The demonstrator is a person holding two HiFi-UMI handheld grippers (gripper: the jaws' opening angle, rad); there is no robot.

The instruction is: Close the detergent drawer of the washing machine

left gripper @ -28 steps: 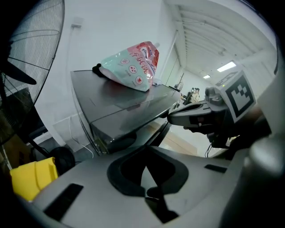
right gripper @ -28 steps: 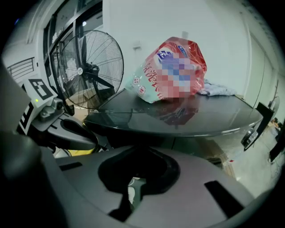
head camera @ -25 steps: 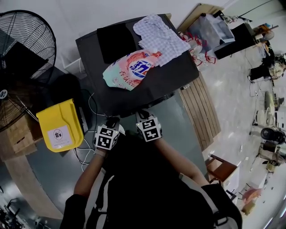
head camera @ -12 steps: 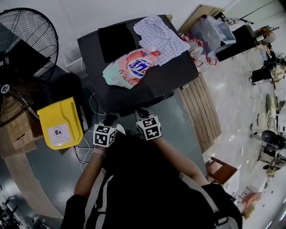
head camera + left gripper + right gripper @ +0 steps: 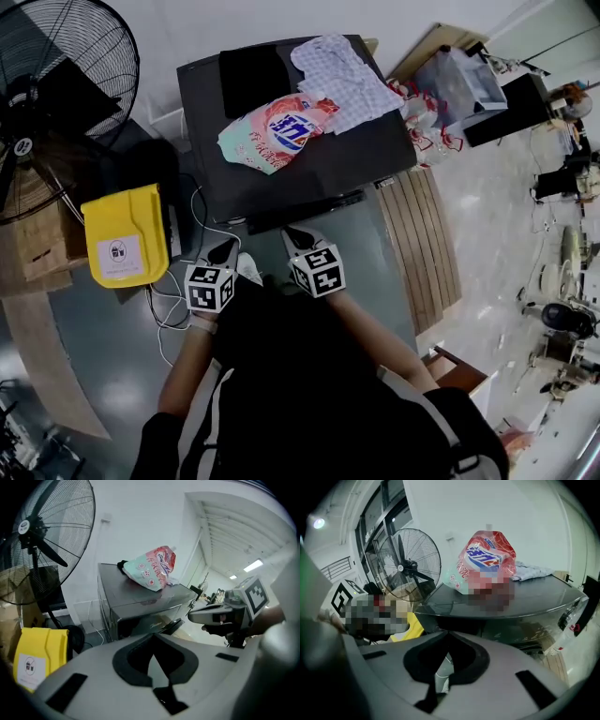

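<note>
- Compared with a second ago, both grippers now sit a little back from the washing machine [image 5: 309, 164]. A strip of floor shows between their tips and its front, where before they were right at the edge.
- The left gripper [image 5: 225, 253] and the right gripper [image 5: 296, 239] lie side by side at lower centre. Each has its jaws pressed together with nothing between them.
- The detergent drawer [image 5: 172, 625] looks to me like the dark piece standing out from the machine's front, so it is not yet pushed in. Neither gripper touches it.
- On the machine's dark top are a pink detergent bag [image 5: 275, 131], a checked cloth [image 5: 349, 77] and a black panel [image 5: 255, 77].
- At upper left stands a big fan [image 5: 56, 84], with a yellow bin [image 5: 124, 234] below it and white cables [image 5: 173, 305] trailing on the floor.
- Wooden planks [image 5: 422, 239] lie to the right of the machine, and there is clutter further right.
</note>
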